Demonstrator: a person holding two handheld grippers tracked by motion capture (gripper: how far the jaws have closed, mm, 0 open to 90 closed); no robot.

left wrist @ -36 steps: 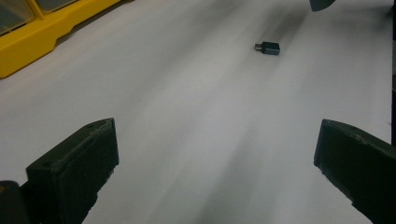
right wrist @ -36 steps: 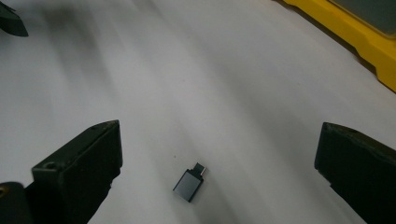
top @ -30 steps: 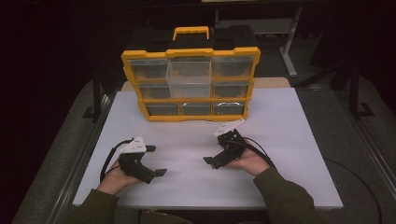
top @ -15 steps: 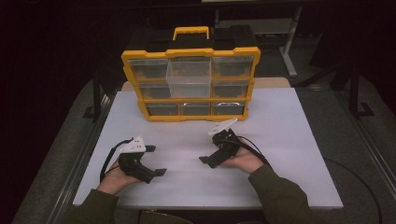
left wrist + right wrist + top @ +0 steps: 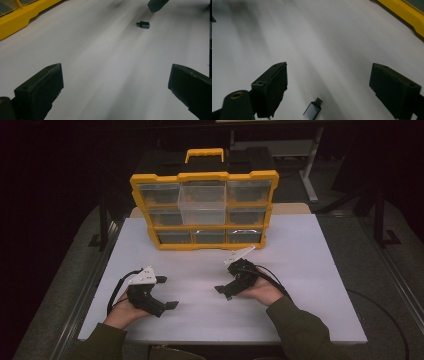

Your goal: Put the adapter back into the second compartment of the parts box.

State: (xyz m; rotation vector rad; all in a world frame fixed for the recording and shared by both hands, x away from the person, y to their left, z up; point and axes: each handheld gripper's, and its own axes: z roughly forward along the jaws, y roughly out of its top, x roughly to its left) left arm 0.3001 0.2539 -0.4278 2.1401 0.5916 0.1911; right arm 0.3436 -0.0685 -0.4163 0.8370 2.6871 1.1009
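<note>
Adapter (image 5: pixel 312 110) lies on the white worktop (image 5: pixel 310 270) between the right gripper (image 5: pixel 328 85) jaws, which have just been closing, not yet touching; long axis points toward 1 o'clock. Left gripper (image 5: pixel 112 87) released.

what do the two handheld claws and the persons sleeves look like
Both the left claw and right claw are black, each topped by a pale grey three-cornered plate and trailing a black cable. Their pads are blocky, matt black, with a small hole. The sleeves are dark olive green.
</note>
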